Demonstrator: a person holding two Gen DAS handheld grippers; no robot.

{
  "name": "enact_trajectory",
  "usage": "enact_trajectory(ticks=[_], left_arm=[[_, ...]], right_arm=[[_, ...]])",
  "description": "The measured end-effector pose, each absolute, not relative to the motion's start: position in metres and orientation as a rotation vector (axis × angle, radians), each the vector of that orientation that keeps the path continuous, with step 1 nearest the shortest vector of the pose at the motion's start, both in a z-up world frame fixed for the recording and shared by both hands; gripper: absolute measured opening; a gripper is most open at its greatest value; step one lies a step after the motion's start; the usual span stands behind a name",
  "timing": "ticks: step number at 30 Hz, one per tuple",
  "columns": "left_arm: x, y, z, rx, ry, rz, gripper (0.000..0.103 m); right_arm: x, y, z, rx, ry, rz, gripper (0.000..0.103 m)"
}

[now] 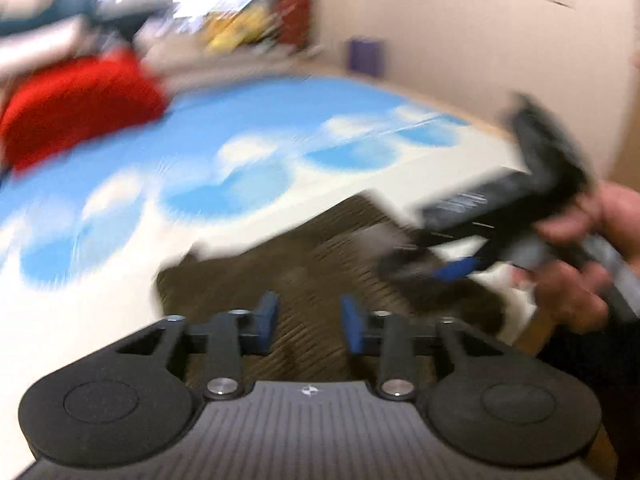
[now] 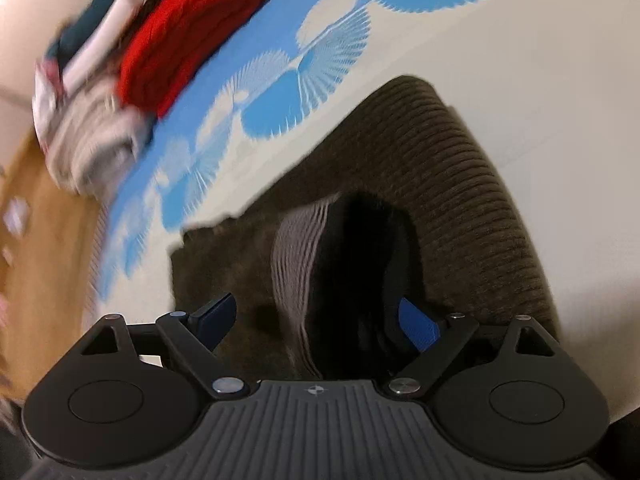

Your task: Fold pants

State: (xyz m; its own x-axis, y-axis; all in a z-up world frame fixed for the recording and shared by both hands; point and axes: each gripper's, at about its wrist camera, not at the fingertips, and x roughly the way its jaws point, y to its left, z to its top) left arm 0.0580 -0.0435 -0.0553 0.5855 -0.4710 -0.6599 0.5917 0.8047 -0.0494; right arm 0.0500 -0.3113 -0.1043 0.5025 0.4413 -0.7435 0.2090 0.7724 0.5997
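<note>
- Left wrist view: the left gripper [image 1: 308,320] comes first, its blue-padded fingers a modest gap apart with nothing between them, above the brown ribbed pants [image 1: 320,256] that lie on the bed sheet [image 1: 248,136] (white, with blue fan shapes). At right a hand [image 1: 576,264] holds the right gripper [image 1: 432,268] over the same cloth. A red knit garment [image 1: 76,108] lies far left; the motion blur hides finer detail.
- Right wrist view: the right gripper [image 2: 320,320] has its fingers spread wide. Between them, but seemingly unpinched, lies a grey-striped waistband [image 2: 296,256] of the corduroy-like pants [image 2: 452,184]. Piled clothes [image 2: 96,136] sit beyond.
</note>
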Motion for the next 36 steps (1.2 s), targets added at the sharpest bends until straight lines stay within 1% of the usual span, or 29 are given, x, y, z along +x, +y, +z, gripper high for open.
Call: enact_trajectory(ticks=[3,4,5,6,7,9,11,12,14,15,18,19,22,25,26,27,28,29,30,34,35,36], left_arm=[[0.092,-0.034,-0.083,0.100,0.934,-0.608,0.033],[0.096,-0.038,-0.092,0.111,0.973,-0.604,0.033],[0.091,-0.045,-0.100,0.159,0.977,-0.593,0.033],[0.087,-0.054,-0.104,0.222,0.960,-0.587,0.033],[0.085,-0.061,-0.105,0.261,0.935,-0.587,0.033],[0.092,-0.064,-0.102,0.240,0.922,-0.583,0.033],[0.101,-0.061,-0.094,0.141,0.910,-0.593,0.034],[0.099,-0.059,-0.089,0.100,0.894,-0.599,0.034],[0.098,-0.054,-0.083,0.044,0.871,-0.612,0.034],[0.097,-0.054,-0.079,0.021,0.877,-0.632,0.034],[0.097,-0.065,-0.078,0.025,0.891,-0.643,0.034],[0.096,-0.068,-0.076,0.044,0.874,-0.634,0.034],[0.095,-0.063,-0.061,-0.015,0.816,-0.603,0.034],[0.103,-0.060,-0.051,-0.083,0.763,-0.556,0.034],[0.109,-0.064,-0.054,-0.067,0.770,-0.532,0.033],[0.121,-0.072,-0.066,0.006,0.818,-0.473,0.022],[0.130,-0.078,-0.082,0.091,0.873,-0.412,0.024],[0.136,-0.080,-0.098,0.125,0.932,-0.368,0.025],[0.143,-0.078,-0.110,0.096,0.983,-0.331,0.025],[0.144,-0.072,-0.089,-0.032,0.968,-0.328,0.026],[0.144,-0.067,-0.081,-0.080,0.947,-0.338,0.026],[0.145,-0.062,-0.072,-0.127,0.918,-0.350,0.026]], right_arm=[[0.047,-0.299,-0.104,0.603,1.076,0.147,0.089],[0.046,-0.294,-0.101,0.555,1.065,0.152,0.087],[0.045,-0.289,-0.098,0.512,1.055,0.158,0.079],[0.045,-0.284,-0.095,0.457,1.044,0.159,0.062],[0.043,-0.280,-0.092,0.408,1.027,0.158,0.051],[0.036,-0.280,-0.084,0.373,0.981,0.171,0.031],[0.026,-0.295,-0.066,0.423,0.893,0.188,0.020],[0.017,-0.308,-0.054,0.466,0.827,0.168,0.018],[0.001,-0.336,-0.039,0.497,0.734,0.081,0.017],[-0.001,-0.349,-0.041,0.487,0.744,0.021,0.017],[0.008,-0.370,-0.074,0.488,0.926,-0.116,0.017],[0.010,-0.370,-0.081,0.483,0.946,-0.109,0.018],[0.013,-0.361,-0.073,0.408,0.912,-0.067,0.020],[0.008,-0.367,-0.074,0.458,0.923,-0.065,0.022],[0.010,-0.368,-0.073,0.469,0.923,-0.068,0.022],[0.013,-0.371,-0.074,0.474,0.924,-0.070,0.024],[0.014,-0.372,-0.076,0.474,0.926,-0.072,0.024],[0.013,-0.372,-0.077,0.468,0.928,-0.071,0.026],[0.011,-0.369,-0.078,0.473,0.930,-0.051,0.034],[0.011,-0.359,-0.076,0.401,0.943,-0.060,0.034],[0.010,-0.359,-0.074,0.408,0.938,-0.068,0.037],[0.007,-0.361,-0.071,0.414,0.923,-0.074,0.038]])
